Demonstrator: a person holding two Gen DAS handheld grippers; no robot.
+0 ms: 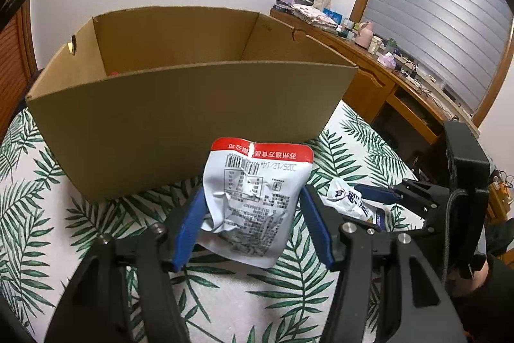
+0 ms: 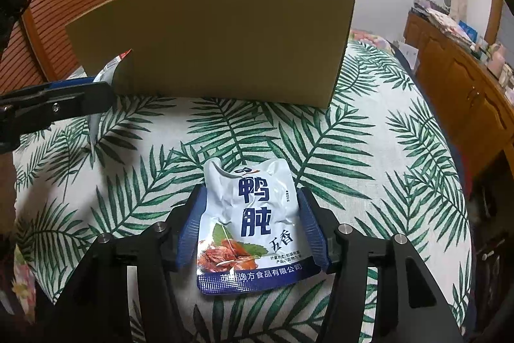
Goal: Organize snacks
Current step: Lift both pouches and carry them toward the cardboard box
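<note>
Left claw pinches a red-topped packet, right claw a blue packet, both before the cardboard box.

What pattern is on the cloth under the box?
Green palm leaves on white cloth, clearest in the right wrist view.

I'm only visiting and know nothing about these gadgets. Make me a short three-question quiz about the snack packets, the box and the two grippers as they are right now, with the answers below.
1. True or false: the cardboard box has its top open.
2. Which side of the packet between the pads of the left hand-held gripper faces the camera? A) the printed back with the barcode B) the front with the food picture
3. Fill in: the packet at the right hand-held gripper lies on a cloth printed with green ____.

Key: 1 true; 2 A; 3 leaves
</note>
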